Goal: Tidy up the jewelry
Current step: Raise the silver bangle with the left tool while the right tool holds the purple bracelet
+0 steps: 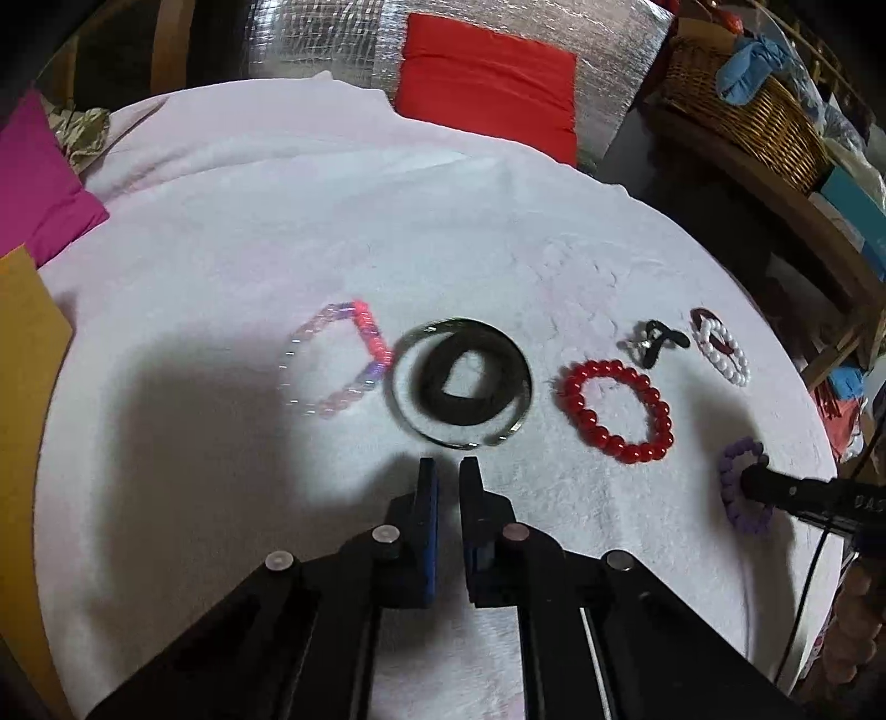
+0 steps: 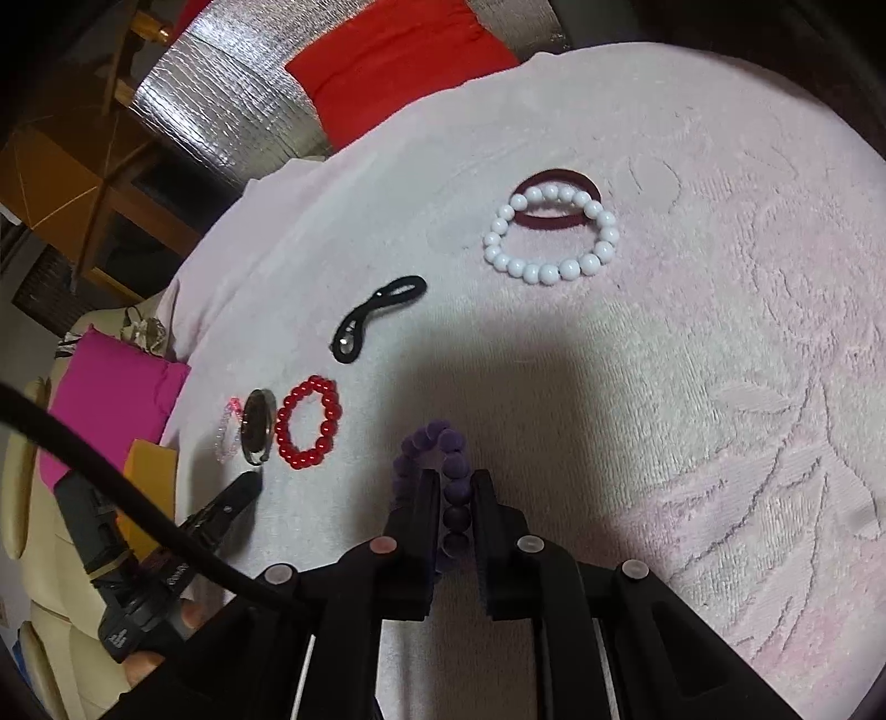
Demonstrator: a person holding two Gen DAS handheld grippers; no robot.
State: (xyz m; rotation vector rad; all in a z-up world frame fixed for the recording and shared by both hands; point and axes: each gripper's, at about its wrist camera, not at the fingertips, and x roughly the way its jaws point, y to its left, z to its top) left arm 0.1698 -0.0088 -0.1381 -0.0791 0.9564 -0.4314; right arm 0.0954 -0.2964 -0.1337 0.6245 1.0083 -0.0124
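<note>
Jewelry lies in a row on a pale pink towel (image 1: 277, 221). My left gripper (image 1: 448, 468) is shut with nothing between its fingers, just short of a metal bangle (image 1: 407, 421) that has a black hair tie (image 1: 443, 399) inside it. A pink bead bracelet (image 1: 332, 360) lies to its left and a red bead bracelet (image 1: 614, 410) to its right. My right gripper (image 2: 455, 482) is shut on a purple bead bracelet (image 2: 455, 443), with the beads pinched between its pads. Farther off lie a small black tie (image 2: 376, 321) and a white bead bracelet (image 2: 548, 271) over a maroon band (image 2: 554, 176).
Past the far edge of the towel are a red cushion (image 1: 487, 83) and silver foil padding (image 1: 321, 44). A magenta cushion (image 1: 39, 183) and an orange board (image 1: 22, 343) sit at the left edge. A wicker basket (image 1: 747, 111) stands on a wooden shelf at the right.
</note>
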